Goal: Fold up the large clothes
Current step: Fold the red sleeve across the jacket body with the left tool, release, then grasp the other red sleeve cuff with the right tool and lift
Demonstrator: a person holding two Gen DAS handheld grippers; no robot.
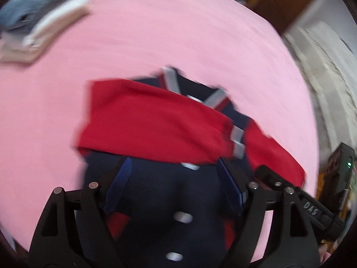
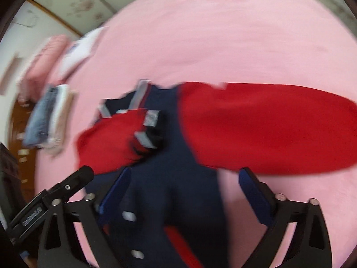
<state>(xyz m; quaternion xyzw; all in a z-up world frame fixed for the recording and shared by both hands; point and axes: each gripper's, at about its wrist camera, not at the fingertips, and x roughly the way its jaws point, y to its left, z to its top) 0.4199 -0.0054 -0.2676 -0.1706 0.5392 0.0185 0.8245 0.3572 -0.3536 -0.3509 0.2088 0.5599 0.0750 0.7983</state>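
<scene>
- In the left wrist view, the folded pile of clothes (image 1: pixel 38 20) sits at the far left of the bed (image 1: pixel 178 35), well apart from the jacket (image 1: pixel 156 178); a blue-grey piece lies on top of pale ones.
- The jacket is navy with red sleeves, grey striped trim and pale buttons; it lies flat on the pink bed sheet in the middle of this view.
- One red sleeve (image 1: pixel 154 122) is folded across the navy chest, and the second red sleeve (image 1: pixel 274 154) runs down to the right.
- The left tool (image 1: pixel 176 192) stands released, its blue-padded fingers spread wide over the navy front, with nothing pinched between them.
- Only this view shows a brown wooden door (image 1: pixel 287 2) at the upper right and a dark device with a green light (image 1: pixel 343 167) at the right edge.
- In the right wrist view, the same pile (image 2: pixel 48 120) lies at the left and the jacket (image 2: pixel 169 178) in the middle.
- Here the folded sleeve (image 2: pixel 109 143) looks short, while the other sleeve (image 2: pixel 267 127) stretches out flat far to the right.
- The right tool (image 2: pixel 185 198) is released too: its left finger is over the navy cloth, its right finger over bare pink sheet, gripping nothing.
- Only this view shows wallpaper with small flowers (image 2: pixel 89 4) and a pink pillow-like thing (image 2: pixel 42 60) at the bed's edge.
- Count: one jacket, two red sleeves, one pile, two tools. Both views are blurred.
</scene>
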